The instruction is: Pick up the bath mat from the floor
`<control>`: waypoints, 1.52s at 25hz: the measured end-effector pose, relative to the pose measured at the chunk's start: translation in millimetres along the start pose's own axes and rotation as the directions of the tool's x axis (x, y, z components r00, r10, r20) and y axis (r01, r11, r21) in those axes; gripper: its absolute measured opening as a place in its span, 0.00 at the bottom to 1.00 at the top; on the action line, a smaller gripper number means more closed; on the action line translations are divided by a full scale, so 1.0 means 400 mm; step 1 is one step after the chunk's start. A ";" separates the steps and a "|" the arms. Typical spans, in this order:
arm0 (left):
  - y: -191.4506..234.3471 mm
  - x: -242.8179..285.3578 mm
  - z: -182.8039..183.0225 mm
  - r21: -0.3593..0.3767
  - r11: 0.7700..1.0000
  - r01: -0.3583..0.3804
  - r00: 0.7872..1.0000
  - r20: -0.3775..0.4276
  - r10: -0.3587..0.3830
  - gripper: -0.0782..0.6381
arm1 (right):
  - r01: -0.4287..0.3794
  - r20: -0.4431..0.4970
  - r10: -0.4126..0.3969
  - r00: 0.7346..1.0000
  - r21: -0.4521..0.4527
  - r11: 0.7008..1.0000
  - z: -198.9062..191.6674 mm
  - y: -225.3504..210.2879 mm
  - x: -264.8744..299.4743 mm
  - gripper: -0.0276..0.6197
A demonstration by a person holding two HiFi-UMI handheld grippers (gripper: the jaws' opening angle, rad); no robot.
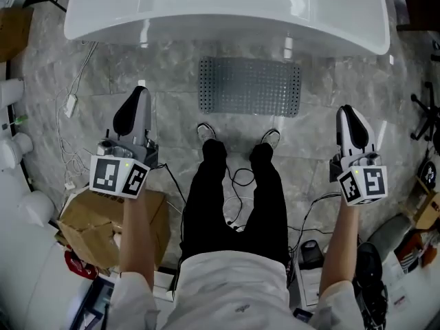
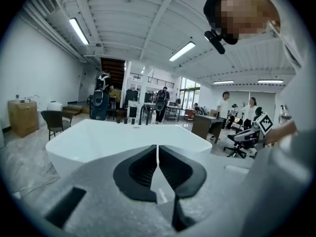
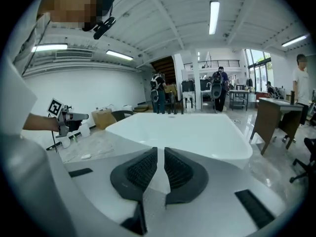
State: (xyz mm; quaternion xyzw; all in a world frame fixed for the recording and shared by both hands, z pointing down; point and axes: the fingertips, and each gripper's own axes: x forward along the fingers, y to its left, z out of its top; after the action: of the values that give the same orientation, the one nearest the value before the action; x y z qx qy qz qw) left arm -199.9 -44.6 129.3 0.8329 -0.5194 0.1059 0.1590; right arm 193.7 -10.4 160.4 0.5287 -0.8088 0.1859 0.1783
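A grey perforated bath mat lies flat on the stone floor just in front of the white bathtub. The person's shoes stand at its near edge. My left gripper is held up at the left of the mat, well above the floor, shut with nothing between its jaws. My right gripper is held up at the right of the mat, also shut and empty. In both gripper views the black pads meet, pointing level over the bathtub. The mat is outside both gripper views.
A cardboard box sits by my left arm. White cables trail over the floor at left. An office chair base and bags stand at right. Desks and several people fill the hall behind the tub.
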 end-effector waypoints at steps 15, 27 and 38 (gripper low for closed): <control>0.171 0.196 -0.862 -0.017 0.999 -0.039 0.967 -0.253 0.033 0.13 | 0.021 -0.302 -0.018 0.953 0.009 1.000 -0.859 -0.179 0.316 0.21; 0.321 0.366 -1.444 -0.029 0.999 -0.046 0.929 -0.369 0.032 0.23 | 0.083 -0.384 -0.099 0.918 -0.059 0.995 -1.385 -0.375 0.573 0.25; 0.346 0.513 -1.837 -0.045 0.999 -0.023 0.861 -0.508 -0.003 0.40 | 0.164 -0.432 -0.183 0.883 -0.082 0.983 -1.684 -0.491 0.704 0.28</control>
State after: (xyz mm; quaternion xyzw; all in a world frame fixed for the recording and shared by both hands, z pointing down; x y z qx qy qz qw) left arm -242.6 3.7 902.0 0.7688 -0.4659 0.3093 0.3101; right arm 330.4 24.0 903.3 0.5396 -0.7013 0.2657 0.3827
